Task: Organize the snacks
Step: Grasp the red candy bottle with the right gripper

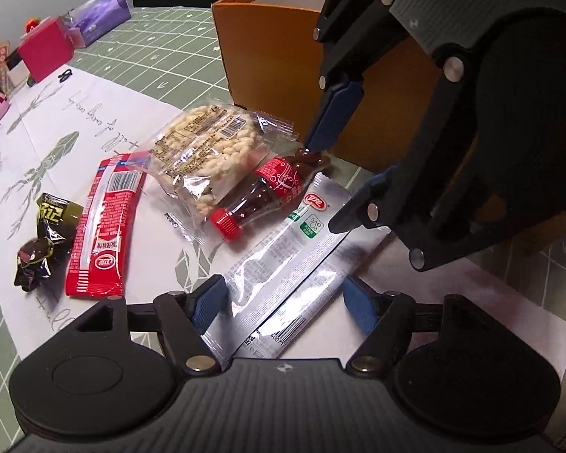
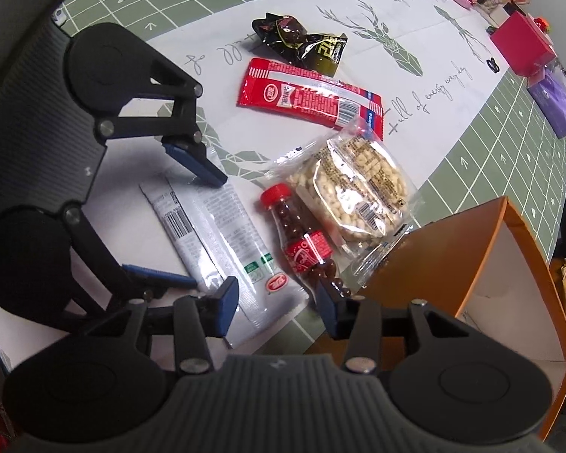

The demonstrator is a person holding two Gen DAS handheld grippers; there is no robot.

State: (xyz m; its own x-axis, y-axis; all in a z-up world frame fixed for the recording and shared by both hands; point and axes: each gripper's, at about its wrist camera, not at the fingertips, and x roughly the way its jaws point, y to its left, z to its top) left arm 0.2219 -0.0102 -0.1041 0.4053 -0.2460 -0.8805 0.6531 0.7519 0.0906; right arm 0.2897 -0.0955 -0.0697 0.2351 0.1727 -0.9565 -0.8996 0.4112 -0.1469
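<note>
The left gripper, blue pads spread and unclenched, straddles two flat, glossy silver sachets, while the right gripper, also unclenched, brackets the base of a small ribbed plastic bottle beside the orange cardboard box.

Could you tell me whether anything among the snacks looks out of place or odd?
Nothing looks spilled or damaged. The small cola bottle lies on its side, its cap still on, partly tucked under the rice cracker pack. The snacks lie loose on the table beside the orange box, none visibly inside it.
</note>
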